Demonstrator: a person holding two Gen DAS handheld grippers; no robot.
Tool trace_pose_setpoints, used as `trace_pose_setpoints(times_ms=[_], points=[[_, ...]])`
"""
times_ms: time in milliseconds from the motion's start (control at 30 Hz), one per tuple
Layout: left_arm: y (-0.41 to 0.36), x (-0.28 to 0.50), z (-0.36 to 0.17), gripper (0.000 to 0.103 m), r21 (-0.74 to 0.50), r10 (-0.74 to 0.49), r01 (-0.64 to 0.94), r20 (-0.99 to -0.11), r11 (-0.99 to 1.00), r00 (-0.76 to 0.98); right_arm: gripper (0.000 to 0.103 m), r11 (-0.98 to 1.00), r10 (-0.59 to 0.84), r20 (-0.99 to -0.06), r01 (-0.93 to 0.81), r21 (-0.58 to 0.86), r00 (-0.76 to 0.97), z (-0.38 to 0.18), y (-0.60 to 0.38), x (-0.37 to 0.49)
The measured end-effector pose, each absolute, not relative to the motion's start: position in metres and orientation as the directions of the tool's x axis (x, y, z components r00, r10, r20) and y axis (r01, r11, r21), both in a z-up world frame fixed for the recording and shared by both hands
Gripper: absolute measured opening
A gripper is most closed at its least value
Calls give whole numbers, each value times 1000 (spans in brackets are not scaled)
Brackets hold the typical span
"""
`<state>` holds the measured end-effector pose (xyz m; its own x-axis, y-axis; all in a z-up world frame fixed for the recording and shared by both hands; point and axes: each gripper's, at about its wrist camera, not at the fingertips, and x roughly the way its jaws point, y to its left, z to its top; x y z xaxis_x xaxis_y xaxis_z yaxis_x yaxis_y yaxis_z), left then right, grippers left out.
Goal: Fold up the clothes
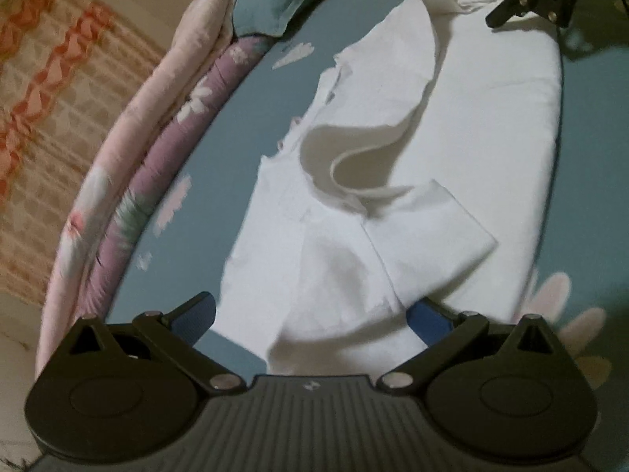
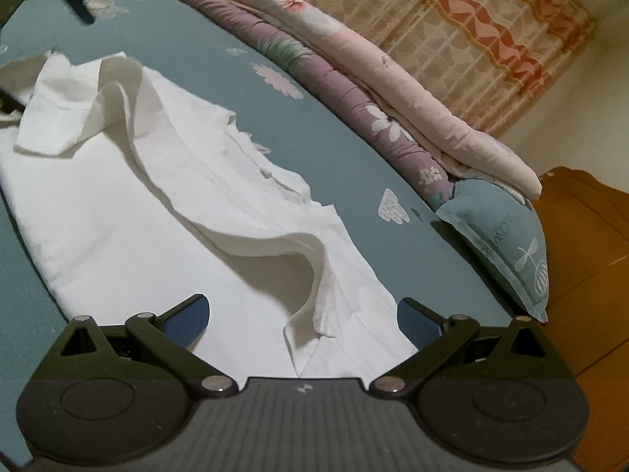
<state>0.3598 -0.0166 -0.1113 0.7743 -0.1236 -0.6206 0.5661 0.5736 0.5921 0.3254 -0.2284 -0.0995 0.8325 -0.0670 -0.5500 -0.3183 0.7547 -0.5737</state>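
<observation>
Shirt (image 1: 452,126), white: spread on the bed (image 1: 243,118), partly folded. One side lies turned over the body; a raised curl of cloth (image 1: 354,157) stands at the middle of the left wrist view. A short sleeve (image 1: 432,232) lies flat on top, toward 5 o'clock of that curl.

Left gripper (image 1: 310,314): at 6 o'clock in its own view, fingers (image 1: 196,318) spread wide apart, nothing between them. The shirt's near edge lies between and below the blue pads; whether they touch it is unclear.

Right gripper (image 2: 300,316): fingers (image 2: 420,320) likewise wide apart and empty, over the shirt's opposite end, a turned-up edge just ahead at 12 o'clock. It shows in the left wrist view at 1 o'clock.

Quilts (image 2: 393,90), pink and purple, rolled: along the bed's far side.

Pillow (image 2: 507,244), teal: at 3 o'clock in the right wrist view, against the quilts' end.

Curtain (image 2: 471,19), patterned: behind the quilts.
</observation>
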Motion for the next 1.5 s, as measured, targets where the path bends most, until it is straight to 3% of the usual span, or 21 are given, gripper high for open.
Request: trace_pose_setpoints(times_ms=[267, 533, 633, 733, 900, 1067, 1267, 1500], points=[[-7, 398, -93, 103, 508, -161, 516, -587, 690, 793, 103, 768, -96, -550, -289, -571, 830, -98, -243, 329], [41, 467, -85, 102, 307, -72, 319, -610, 897, 789, 103, 799, -107, -543, -254, -546, 833, -94, -256, 336], [52, 485, -89, 102, 285, -3, 235, -630, 929, 777, 103, 812, -102, -545, -247, -529, 832, -91, -259, 338], [60, 485, -86, 102, 212, -31, 215, -638, 953, 770, 103, 817, -93, -547, -250, -520, 832, -90, -260, 337], [47, 462, -77, 102, 231, -91, 289, -615, 929, 783, 103, 810, -87, -559, -268, -521, 825, -94, -262, 334], [14, 433, -71, 102, 208, -225, 441, -630, 873, 743, 103, 796, -88, -568, -284, -534, 819, -101, -257, 341], [-16, 427, -88, 102, 176, -298, 560, -698, 810, 651, 103, 734, -129, -576, -313, -603, 808, -102, -257, 373], [-40, 428, -104, 102, 168, -320, 628, -744, 760, 587, 103, 710, -237, -466, -175, -682, 853, -73, -284, 417]])
